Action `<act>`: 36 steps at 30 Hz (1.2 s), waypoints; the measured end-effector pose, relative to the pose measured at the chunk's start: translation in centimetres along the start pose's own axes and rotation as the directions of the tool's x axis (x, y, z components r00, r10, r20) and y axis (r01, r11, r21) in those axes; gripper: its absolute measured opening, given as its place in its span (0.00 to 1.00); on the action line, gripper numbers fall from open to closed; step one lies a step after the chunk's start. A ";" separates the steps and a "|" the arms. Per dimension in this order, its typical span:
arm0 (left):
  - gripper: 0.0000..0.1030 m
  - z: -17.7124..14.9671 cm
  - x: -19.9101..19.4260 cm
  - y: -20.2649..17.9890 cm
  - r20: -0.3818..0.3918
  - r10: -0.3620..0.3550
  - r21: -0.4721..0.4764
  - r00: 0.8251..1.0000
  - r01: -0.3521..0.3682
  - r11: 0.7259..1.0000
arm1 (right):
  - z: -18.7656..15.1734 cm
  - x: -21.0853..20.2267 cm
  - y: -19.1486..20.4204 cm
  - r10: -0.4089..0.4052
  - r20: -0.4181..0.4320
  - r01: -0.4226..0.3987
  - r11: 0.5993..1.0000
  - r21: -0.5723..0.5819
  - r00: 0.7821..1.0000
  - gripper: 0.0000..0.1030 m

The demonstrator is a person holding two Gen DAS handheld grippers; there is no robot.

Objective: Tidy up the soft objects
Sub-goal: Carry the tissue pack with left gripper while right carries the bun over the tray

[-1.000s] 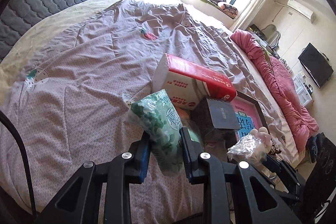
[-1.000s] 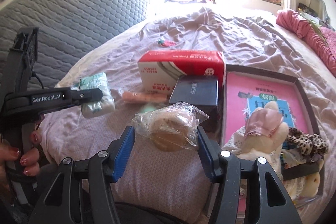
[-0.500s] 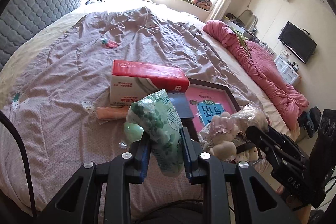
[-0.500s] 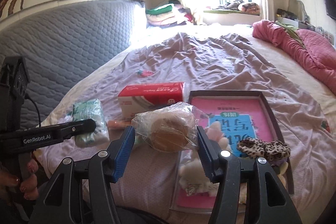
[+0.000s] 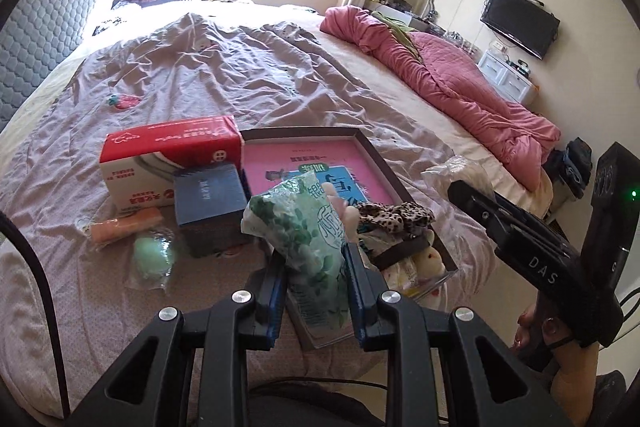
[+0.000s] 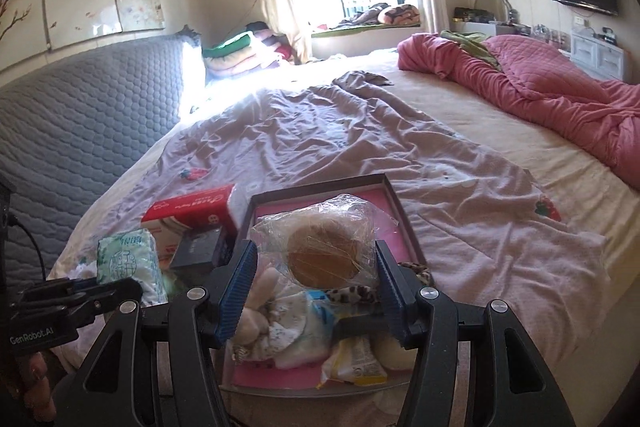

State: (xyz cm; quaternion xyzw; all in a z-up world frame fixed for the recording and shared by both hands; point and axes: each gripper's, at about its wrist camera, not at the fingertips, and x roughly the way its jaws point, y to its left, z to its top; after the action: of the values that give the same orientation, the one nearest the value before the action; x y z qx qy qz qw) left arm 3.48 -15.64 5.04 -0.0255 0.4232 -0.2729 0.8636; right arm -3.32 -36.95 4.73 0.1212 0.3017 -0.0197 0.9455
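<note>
My left gripper (image 5: 314,263) is shut on a green-and-white tissue pack (image 5: 308,239), held above the near end of a dark-rimmed pink tray (image 5: 380,163). My right gripper (image 6: 316,267) is shut on a brown round bun in a clear bag (image 6: 324,251), held over the same tray (image 6: 404,215). The tray holds a cream plush toy (image 6: 260,291), a leopard-print scrunchie (image 5: 396,217), a yellow packet (image 6: 356,363) and small cloth items. The tissue pack also shows in the right wrist view (image 6: 132,263).
A red-and-white box (image 5: 168,163), a dark blue box (image 5: 210,207), an orange tube (image 5: 124,229) and a green ball in a bag (image 5: 154,255) lie left of the tray on the mauve sheet. A pink quilt (image 5: 452,79) lies far right. A grey headboard (image 6: 80,123) stands left.
Both grippers have swung right and risen over the tray, each still holding its item. The view now takes in more of the room.
</note>
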 end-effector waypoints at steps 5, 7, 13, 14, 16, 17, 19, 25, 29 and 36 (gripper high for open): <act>0.27 0.0 1.7 -3.1 -0.037 -0.019 0.065 0.999 0.022 0.998 | -0.3 0.2 -1.4 -0.023 -0.008 0.023 0.999 0.022 1.000 0.58; 0.27 -0.1 2.4 -3.9 -0.052 -0.029 0.079 0.998 0.033 0.996 | -0.5 0.2 -1.9 -0.025 -0.012 0.025 0.999 0.038 1.000 0.58; 0.27 -0.2 4.9 -5.6 -0.115 -0.040 0.115 0.993 0.053 0.992 | -1.0 0.2 -4.0 -0.048 -0.027 0.050 0.996 0.072 0.998 0.58; 0.27 -0.3 5.5 -5.8 -0.126 -0.041 0.118 0.991 0.056 0.991 | -1.1 0.2 -4.5 -0.053 -0.031 0.056 0.995 0.081 0.998 0.58; 0.27 -0.5 6.4 -6.1 -0.151 -0.043 0.121 0.988 0.062 0.991 | -1.2 0.2 -5.1 -0.056 -0.037 0.059 0.994 0.092 0.998 0.58; 0.27 -0.7 6.7 -6.3 -0.161 -0.046 0.121 0.986 0.066 0.990 | -1.3 0.3 -5.3 -0.056 -0.041 0.060 0.994 0.094 0.998 0.58; 0.27 -0.8 7.6 -6.7 -0.181 -0.046 0.134 0.982 0.071 0.988 | -1.5 0.5 -5.6 -0.054 -0.052 0.058 0.994 0.097 0.997 0.58; 0.27 -1.4 9.6 -7.3 -0.230 -0.034 0.174 0.973 0.075 0.982 | -2.4 1.5 -5.9 -0.027 -0.096 0.038 0.994 0.106 0.995 0.58; 0.27 -1.6 10.6 -6.8 -0.250 -0.021 0.173 0.968 0.066 0.983 | -2.8 2.2 -5.7 -0.010 -0.120 0.021 0.995 0.093 0.993 0.58; 0.27 -1.2 11.4 -5.7 -0.249 -0.007 0.155 0.968 0.047 0.987 | -3.8 3.9 -5.0 0.014 -0.165 -0.003 0.998 0.062 0.986 0.58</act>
State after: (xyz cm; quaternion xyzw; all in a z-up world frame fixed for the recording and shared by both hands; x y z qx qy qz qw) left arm 5.66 -25.84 -2.30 0.0722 0.5042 -0.3185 0.7995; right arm -2.84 -40.72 -1.59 0.1527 0.3780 -0.0148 0.9130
